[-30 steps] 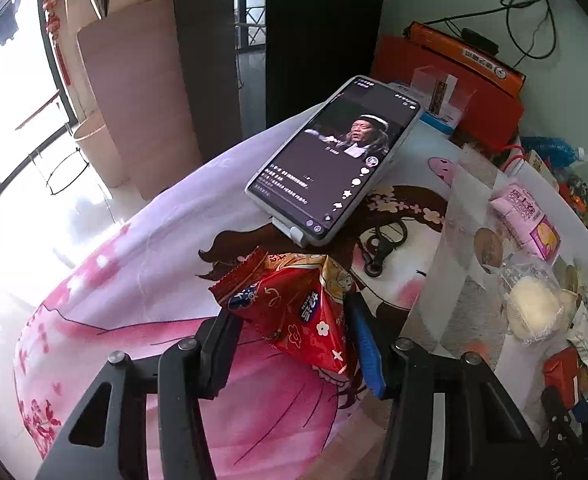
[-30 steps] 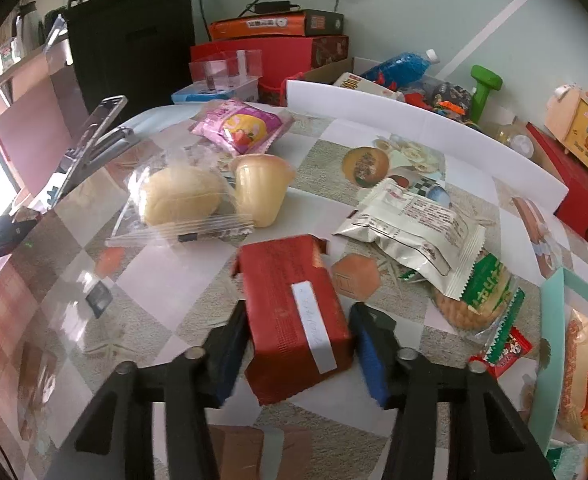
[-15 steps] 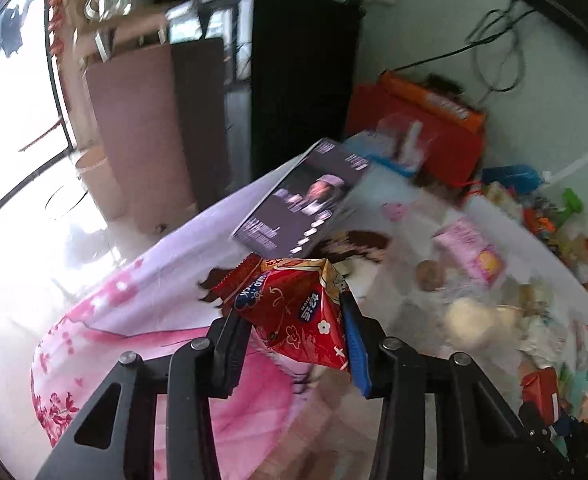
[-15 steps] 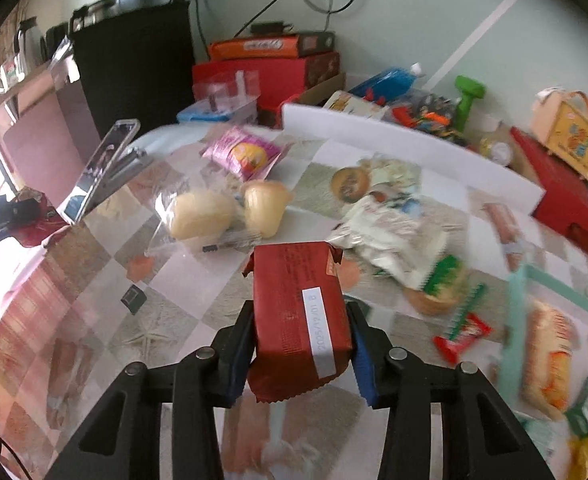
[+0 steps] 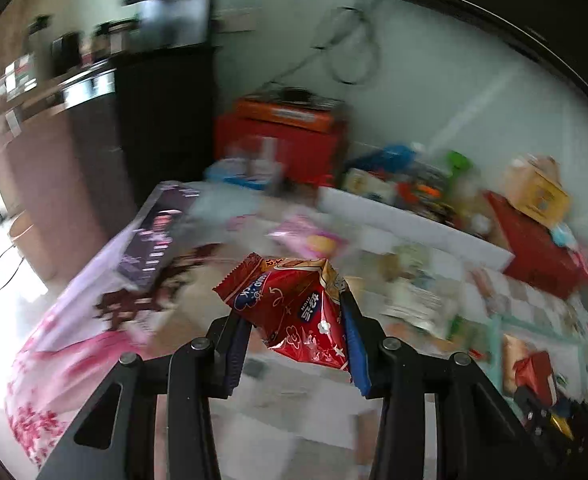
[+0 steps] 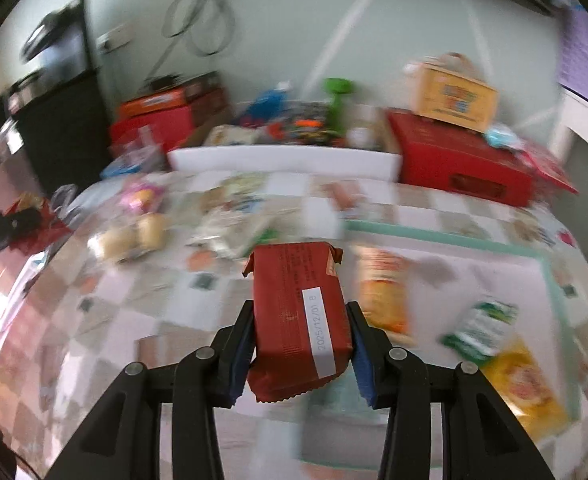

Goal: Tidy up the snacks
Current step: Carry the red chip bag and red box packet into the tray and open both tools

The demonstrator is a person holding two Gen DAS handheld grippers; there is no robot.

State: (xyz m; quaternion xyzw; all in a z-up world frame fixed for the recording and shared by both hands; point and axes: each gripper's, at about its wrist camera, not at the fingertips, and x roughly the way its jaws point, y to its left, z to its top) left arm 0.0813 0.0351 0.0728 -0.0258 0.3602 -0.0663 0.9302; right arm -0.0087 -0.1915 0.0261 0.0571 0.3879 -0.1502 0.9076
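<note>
My left gripper [image 5: 294, 344] is shut on a crinkled red snack packet [image 5: 294, 308] and holds it above the table. My right gripper [image 6: 300, 344] is shut on a dark red wrapped snack block [image 6: 298, 320] with a white date label, held above the checked cloth. The right gripper with its red block also shows at the lower right of the left wrist view [image 5: 534, 372]. Several loose snacks lie on the table: a pink packet [image 5: 310, 240], pale buns in clear wrap [image 6: 130, 240], an orange packet [image 6: 382, 292], a green-white packet [image 6: 482, 328], a yellow packet [image 6: 522, 384].
A phone [image 5: 154, 236] leans on a stand at the table's left. A white box wall [image 6: 286, 160] and red boxes [image 6: 458, 164] line the far edge. A teal-bordered mat [image 6: 454, 240] lies at the right. A black cabinet [image 5: 162, 120] stands behind. Both views are motion-blurred.
Both grippers have lifted their packets off the table and swung to the right. The left view now faces the snack pile; the right view now faces the teal-bordered mat.
</note>
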